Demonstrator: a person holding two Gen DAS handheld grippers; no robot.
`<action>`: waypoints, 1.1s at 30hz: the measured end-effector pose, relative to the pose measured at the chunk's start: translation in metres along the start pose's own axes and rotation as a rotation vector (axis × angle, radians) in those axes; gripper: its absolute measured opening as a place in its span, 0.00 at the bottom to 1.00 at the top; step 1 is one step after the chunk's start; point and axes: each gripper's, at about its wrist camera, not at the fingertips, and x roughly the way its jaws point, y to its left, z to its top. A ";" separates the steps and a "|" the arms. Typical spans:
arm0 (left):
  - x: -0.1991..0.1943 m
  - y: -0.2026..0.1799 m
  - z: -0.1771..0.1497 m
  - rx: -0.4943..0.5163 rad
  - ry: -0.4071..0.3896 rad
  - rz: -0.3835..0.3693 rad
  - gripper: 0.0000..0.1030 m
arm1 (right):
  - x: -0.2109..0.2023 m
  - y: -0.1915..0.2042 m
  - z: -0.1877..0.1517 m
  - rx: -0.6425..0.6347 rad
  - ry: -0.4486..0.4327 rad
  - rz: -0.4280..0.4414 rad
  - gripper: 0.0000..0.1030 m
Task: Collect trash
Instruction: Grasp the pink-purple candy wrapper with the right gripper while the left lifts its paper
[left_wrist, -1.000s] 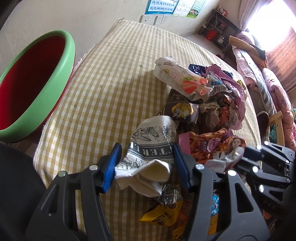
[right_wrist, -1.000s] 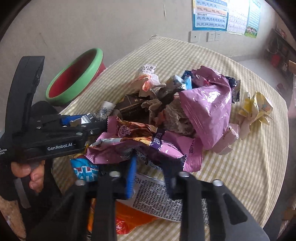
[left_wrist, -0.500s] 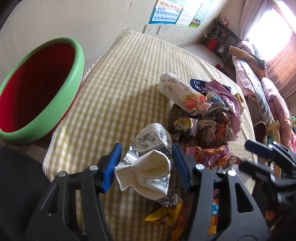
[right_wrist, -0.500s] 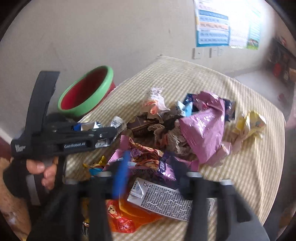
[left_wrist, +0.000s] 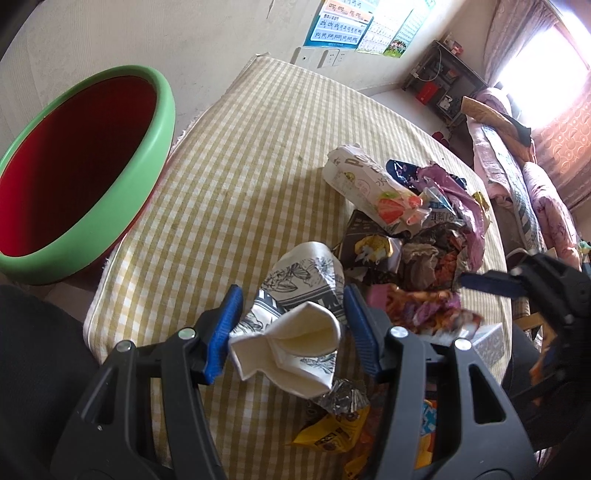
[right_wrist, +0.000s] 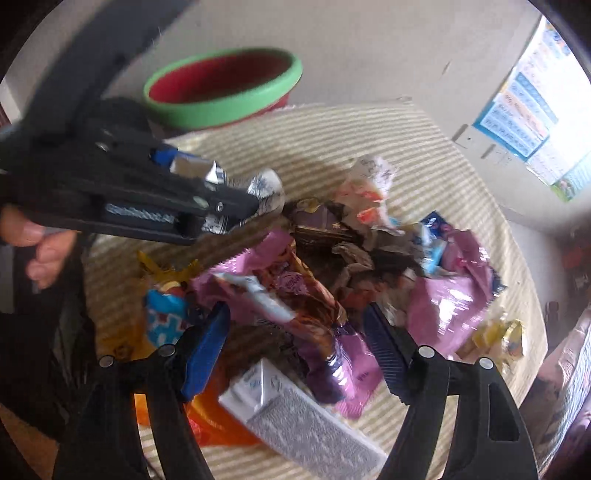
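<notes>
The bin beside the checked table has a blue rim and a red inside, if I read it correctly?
Not quite: the bin has a green rim, not a blue one, as the left wrist view shows. Its inside is red and it stands beside the checked table, as you said.

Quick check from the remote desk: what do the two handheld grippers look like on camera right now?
Both are black plastic clamp-style tools. The left gripper and right gripper each have two ribbed blue pads on cut-out black arms with silver rivets. A pale, blurred label runs along the left one's side. No cables or sleeve visible.
</notes>
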 end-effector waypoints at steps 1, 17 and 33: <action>0.000 0.001 0.000 -0.004 0.000 -0.002 0.53 | 0.004 0.000 0.000 0.005 0.009 0.002 0.61; -0.069 0.030 0.029 -0.039 -0.235 0.010 0.37 | -0.067 -0.022 0.020 0.252 -0.281 0.055 0.23; -0.081 0.077 0.023 -0.004 -0.085 -0.060 0.64 | -0.045 -0.024 0.053 0.352 -0.276 0.032 0.23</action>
